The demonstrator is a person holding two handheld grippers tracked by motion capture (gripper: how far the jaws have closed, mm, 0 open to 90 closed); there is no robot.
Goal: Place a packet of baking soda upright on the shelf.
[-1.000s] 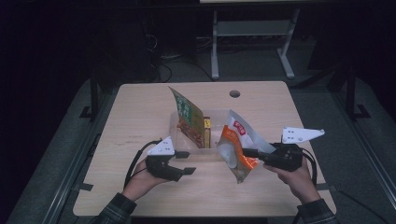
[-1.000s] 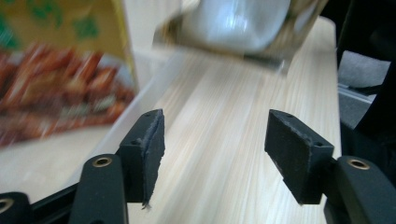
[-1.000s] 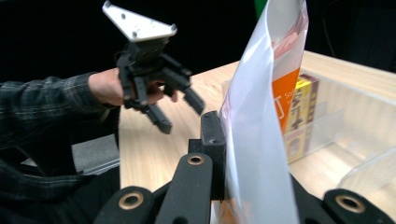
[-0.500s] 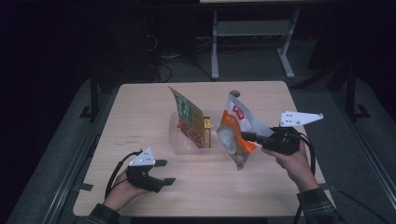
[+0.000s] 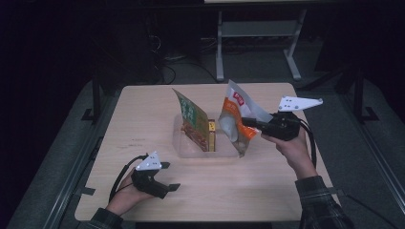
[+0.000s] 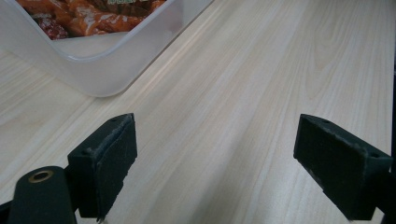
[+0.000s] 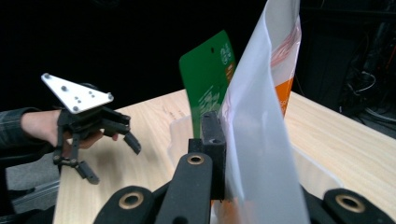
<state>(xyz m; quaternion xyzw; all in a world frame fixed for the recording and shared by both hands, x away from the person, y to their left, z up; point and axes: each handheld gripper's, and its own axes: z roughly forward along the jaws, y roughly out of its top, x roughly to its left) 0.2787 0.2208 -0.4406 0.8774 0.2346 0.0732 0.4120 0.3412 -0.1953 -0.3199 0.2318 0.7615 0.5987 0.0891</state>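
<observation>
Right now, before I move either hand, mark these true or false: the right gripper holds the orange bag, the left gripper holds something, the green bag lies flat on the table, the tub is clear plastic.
1. The right gripper is shut on the orange bag. True.
2. The left gripper holds something. False: its jaws have just been opening and nothing is between them.
3. The green bag lies flat on the table. False: it stands tilted in the tub.
4. The tub is clear plastic. True.

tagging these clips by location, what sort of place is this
Probably a lab or recording workspace, not a home. A bare light-wood table stands in a darkened room, with loose cables on the floor behind and a metal frame stand beyond. Snack bags sit in a clear plastic bin.
</observation>
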